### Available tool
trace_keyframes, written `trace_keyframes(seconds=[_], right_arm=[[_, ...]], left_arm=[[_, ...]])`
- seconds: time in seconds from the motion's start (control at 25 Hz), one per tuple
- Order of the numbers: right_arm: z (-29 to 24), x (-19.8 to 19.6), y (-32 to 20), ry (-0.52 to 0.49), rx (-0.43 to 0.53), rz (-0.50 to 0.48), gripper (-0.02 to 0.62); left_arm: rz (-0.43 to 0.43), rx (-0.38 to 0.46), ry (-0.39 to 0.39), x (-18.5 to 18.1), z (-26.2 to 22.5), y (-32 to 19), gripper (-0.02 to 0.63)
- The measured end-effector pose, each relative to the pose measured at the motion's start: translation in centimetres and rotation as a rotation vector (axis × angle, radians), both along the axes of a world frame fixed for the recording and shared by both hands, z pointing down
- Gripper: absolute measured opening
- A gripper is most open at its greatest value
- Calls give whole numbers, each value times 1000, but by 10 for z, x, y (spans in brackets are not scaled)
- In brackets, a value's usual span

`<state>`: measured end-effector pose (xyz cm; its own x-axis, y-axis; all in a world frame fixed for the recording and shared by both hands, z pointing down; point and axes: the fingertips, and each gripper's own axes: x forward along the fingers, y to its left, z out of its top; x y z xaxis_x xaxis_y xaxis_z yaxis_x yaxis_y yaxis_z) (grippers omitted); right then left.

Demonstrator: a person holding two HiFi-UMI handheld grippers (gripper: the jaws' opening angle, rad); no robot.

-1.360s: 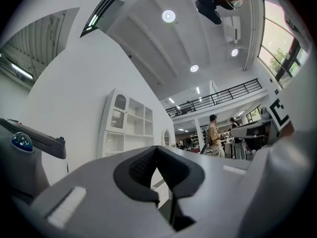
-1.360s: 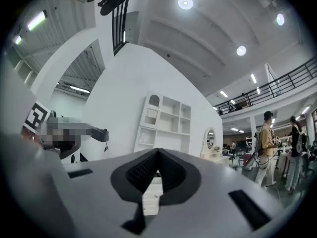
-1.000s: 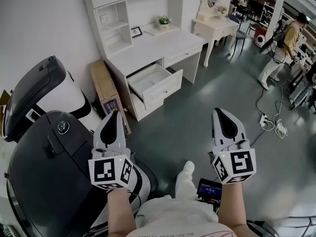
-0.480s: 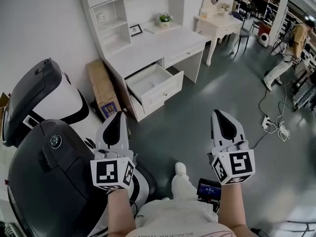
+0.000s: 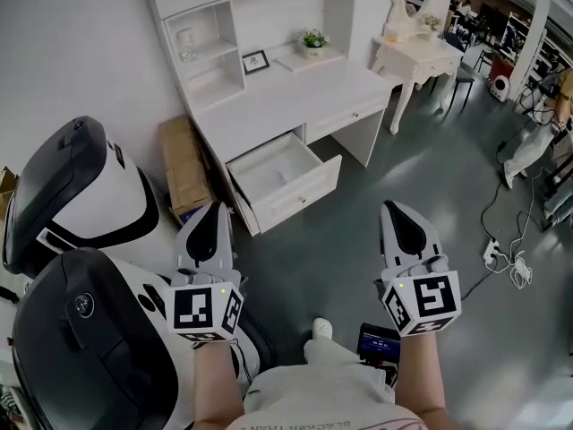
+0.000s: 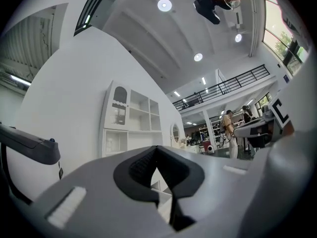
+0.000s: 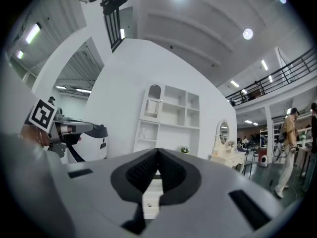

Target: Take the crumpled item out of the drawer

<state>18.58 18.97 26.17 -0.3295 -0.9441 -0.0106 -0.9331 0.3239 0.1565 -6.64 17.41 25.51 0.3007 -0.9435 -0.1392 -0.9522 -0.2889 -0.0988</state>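
A white desk [image 5: 295, 92] stands ahead with one drawer [image 5: 285, 176] pulled open. The drawer's inside looks white, and I cannot make out the crumpled item in it from here. Both grippers are held up in front of me, well short of the drawer. My left gripper [image 5: 213, 208] points toward the drawer's left corner, with its jaws together and nothing between them. My right gripper [image 5: 395, 207] is to the right of the drawer, also shut and empty. The left gripper [image 6: 157, 150] and the right gripper [image 7: 157, 152] each show dark pads meeting at the tip, and the white shelves lie beyond.
Two large black-and-white machine bodies [image 5: 76, 191] [image 5: 85, 352] crowd the left side. A cardboard box [image 5: 183, 164] leans beside the desk. A white dressing table [image 5: 421, 54] stands at the back right. Cables and a power strip [image 5: 503, 251] lie on the grey floor at right.
The view has swung, so the desk and open drawer now sit further right and slightly lower in the head view. The person at the far right has mostly left the picture. Both grippers stay shut.
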Motion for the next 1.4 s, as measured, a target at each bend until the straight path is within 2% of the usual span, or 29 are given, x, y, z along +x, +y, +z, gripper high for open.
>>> trace_keyframes(seconds=[0.36, 0.68, 1.04, 1.4], right_arm=[[3, 26, -91, -15, -19, -90, 6], [15, 35, -124, -44, -51, -116, 6], [28, 18, -156, -36, -76, -127, 6], [30, -11, -228, -26, -77, -99, 6]], left_arm=[[-78, -10, -44, 27, -1, -67, 7], [-97, -30, -84, 38, 4, -90, 7], [-114, -53, -54, 19, 17, -122, 6], [-81, -44, -33, -9, 17, -205, 7]])
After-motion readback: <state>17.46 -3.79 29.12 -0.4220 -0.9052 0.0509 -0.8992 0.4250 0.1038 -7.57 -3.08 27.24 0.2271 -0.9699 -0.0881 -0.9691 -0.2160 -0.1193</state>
